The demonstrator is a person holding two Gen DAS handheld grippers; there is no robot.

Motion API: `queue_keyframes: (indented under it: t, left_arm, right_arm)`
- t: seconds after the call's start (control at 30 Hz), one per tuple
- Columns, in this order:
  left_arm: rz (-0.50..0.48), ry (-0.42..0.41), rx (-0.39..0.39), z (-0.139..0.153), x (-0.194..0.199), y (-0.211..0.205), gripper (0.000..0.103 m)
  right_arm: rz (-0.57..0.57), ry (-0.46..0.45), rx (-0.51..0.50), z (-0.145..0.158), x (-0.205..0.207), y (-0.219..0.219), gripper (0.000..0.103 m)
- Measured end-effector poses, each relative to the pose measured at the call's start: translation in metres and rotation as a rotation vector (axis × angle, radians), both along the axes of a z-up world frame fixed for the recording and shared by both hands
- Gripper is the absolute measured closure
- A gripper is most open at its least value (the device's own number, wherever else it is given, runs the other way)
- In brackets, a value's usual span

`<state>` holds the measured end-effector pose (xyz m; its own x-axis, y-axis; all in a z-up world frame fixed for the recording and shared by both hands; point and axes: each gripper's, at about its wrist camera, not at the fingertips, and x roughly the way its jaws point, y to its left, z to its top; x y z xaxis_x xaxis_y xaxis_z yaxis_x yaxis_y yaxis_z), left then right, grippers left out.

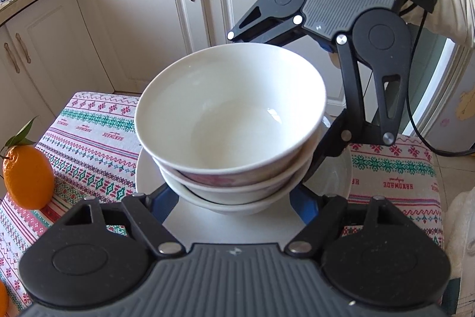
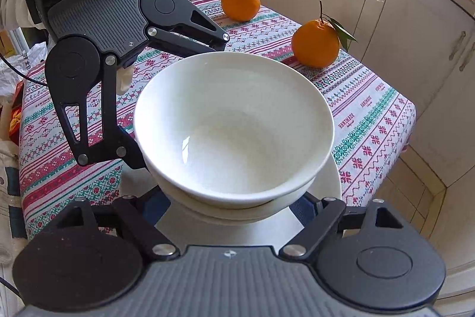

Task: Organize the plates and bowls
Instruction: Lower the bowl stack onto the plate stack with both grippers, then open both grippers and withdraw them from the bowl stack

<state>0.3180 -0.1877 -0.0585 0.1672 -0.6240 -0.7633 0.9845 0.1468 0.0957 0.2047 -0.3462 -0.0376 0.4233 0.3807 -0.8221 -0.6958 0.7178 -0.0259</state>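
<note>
Currently a stack of three white ceramic bowls (image 1: 231, 124) sits nested on a white plate (image 1: 148, 177), and the plate rests on the worktop (image 1: 89, 132), which is covered with a patterned tablecloth. Two oranges (image 2: 316, 43) lie on the cloth, well apart from the stack.

The left gripper (image 1: 231, 204) approaches the stack from one side and the right gripper (image 2: 231, 207) from the opposite side. Each straddles the lowest bowl, with one blue-padded finger on either side. The fingers of both grippers stand partly spread around the bowl wall. Whether the pads (image 1: 307, 204) press on the ceramic or merely flank it cannot be told, since the bowls hide the contact points.

Handling characteristics, as a judgement:
- Glazed ceramic is rigid, smooth and likely slippery under the pads.
- Three bowls plus a plate make a fairly heavy load for a two-finger grip.
- The bowls are only nested, not locked together. The top bowl already sits slightly askew and may slide or tip if the stack tilts.
- The material is brittle and will chip or break if dropped or knocked.

Recommended hold: grip low, at the bottom bowl's wall or under the plate rim, from both sides at once. Keep the stack level during any lift.
</note>
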Motion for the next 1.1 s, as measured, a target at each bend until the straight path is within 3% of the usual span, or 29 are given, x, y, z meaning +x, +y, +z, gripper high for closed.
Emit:
queue_keyframes:
  t: [0.2,0.27,0.43,0.57,0.7,0.87,1.0,1.1]
  left_arm:
    - [0.016,-0.061,-0.005,0.001,-0.009,0.002,0.020]
    - [0.034,-0.058,-0.017,0.003,-0.011,0.006,0.014]
    - [0.118,-0.101,-0.099,0.016,-0.027,0.027,0.003]
    - [0.197,-0.159,-0.148,0.024,-0.051,0.046,0.002]
    - [0.320,-0.192,-0.186,0.029,-0.076,0.061,0.001]
    - [0.539,-0.214,-0.243,0.036,-0.106,0.074,0.001]
    - [0.726,-0.222,-0.246,0.048,-0.122,0.082,0.001]
    - [0.877,-0.215,-0.232,0.062,-0.127,0.090,0.001]
  right_arm:
    - [-0.026,0.005,0.007,-0.003,0.002,-0.001,0.014]
    - [-0.037,0.000,0.011,-0.003,0.000,-0.001,0.002]
    - [-0.111,-0.026,0.050,0.008,-0.011,-0.004,0.000]
    - [-0.183,-0.040,0.014,0.014,-0.031,0.007,0.000]
    - [-0.295,-0.085,-0.049,0.022,-0.058,0.023,0.000]
    - [-0.565,-0.154,-0.073,0.029,-0.092,0.040,0.000]
    - [-0.804,-0.180,-0.022,0.034,-0.114,0.047,0.000]
    - [-0.896,-0.201,0.012,0.042,-0.130,0.056,0.000]
